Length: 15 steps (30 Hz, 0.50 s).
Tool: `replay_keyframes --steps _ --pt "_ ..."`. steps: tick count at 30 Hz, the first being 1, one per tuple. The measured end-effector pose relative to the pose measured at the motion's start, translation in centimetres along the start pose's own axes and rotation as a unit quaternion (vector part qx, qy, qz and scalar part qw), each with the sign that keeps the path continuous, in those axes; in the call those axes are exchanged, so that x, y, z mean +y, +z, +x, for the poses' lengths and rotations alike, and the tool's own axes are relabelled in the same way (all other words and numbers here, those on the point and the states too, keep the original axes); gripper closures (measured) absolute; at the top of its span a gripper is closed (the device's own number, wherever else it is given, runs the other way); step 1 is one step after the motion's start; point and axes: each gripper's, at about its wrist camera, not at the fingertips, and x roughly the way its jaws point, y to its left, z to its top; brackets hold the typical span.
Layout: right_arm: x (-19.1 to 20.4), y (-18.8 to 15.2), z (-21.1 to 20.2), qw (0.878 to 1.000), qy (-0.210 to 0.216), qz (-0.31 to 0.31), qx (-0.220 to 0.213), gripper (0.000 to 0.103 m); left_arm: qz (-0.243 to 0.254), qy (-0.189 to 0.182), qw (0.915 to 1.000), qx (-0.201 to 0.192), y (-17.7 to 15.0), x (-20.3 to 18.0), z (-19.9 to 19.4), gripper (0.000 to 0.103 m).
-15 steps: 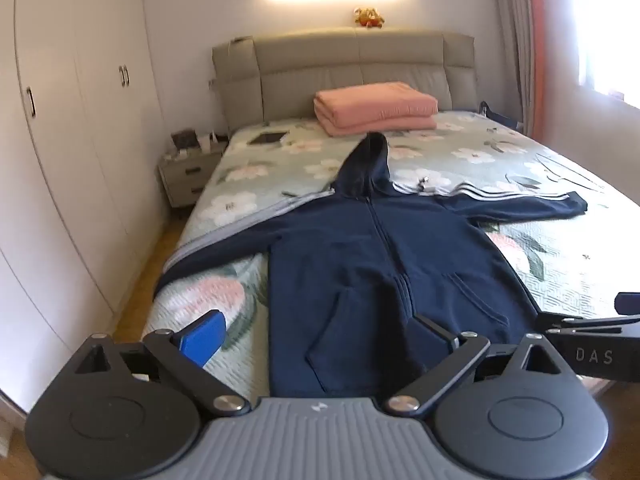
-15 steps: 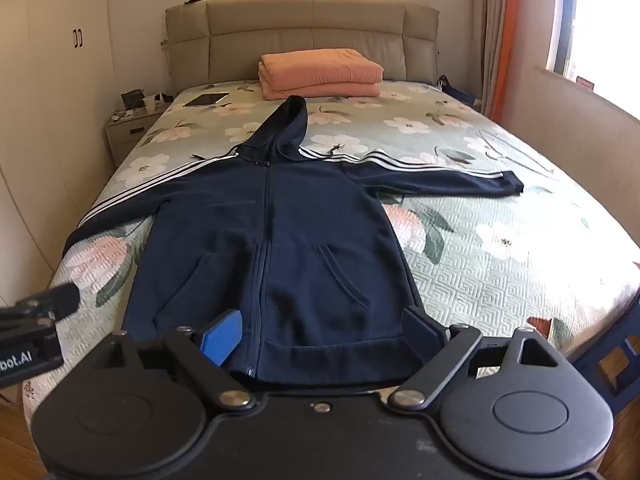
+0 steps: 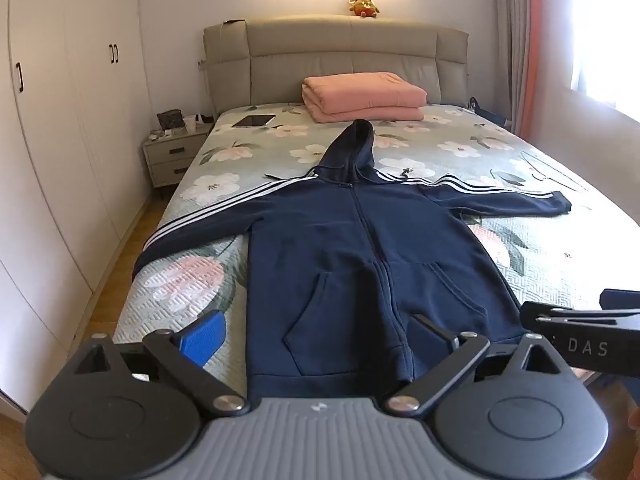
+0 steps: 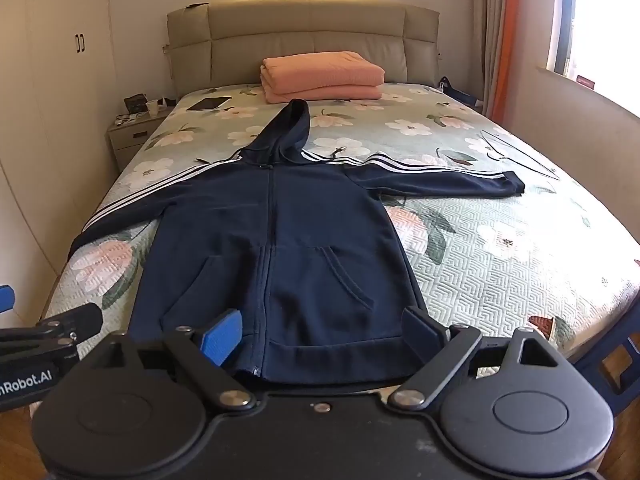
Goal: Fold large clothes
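At the far left, a white wardrobe (image 3: pixel 60 160) is lining the wall, with a bedside cabinet (image 3: pixel 172 156) standing next to the bed (image 3: pixel 540 264). A tablet (image 3: pixel 255 121) is lying on the floral bedspread near the headboard (image 3: pixel 336 60), and a folded pink blanket (image 3: pixel 362 97) is resting beside it, toward the centre. A plush toy (image 3: pixel 363 6) is sitting on top of the headboard.

The navy hoodie (image 3: pixel 360 264) is lying flat and face up, zipped, in the middle of the bed. Its hood is pointing toward the pink blanket, both striped sleeves are spreading outward, and its hem is lying at the foot edge of the bed.

The left gripper (image 3: pixel 316 344) is hovering above the hem's left portion with its jaws spread apart, grasping nothing; its blue pad (image 3: pixel 202 340) is showing over the bedspread just left of the hoodie. The right gripper (image 4: pixel 320 334) is hovering over the hem's right portion, jaws likewise released and gripping nothing. In each wrist view, the opposite gripper is showing at the frame edge.

At the far right, an orange curtain (image 4: pixel 508 40) is hanging beside the window (image 4: pixel 600 20).
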Motion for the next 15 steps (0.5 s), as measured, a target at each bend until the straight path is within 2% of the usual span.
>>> replay_keyframes --steps 15 --pt "0.06 0.36 -0.61 1.000 0.005 -0.005 -0.002 0.000 -0.024 -0.006 0.9996 -0.010 0.15 0.68 -0.49 0.004"
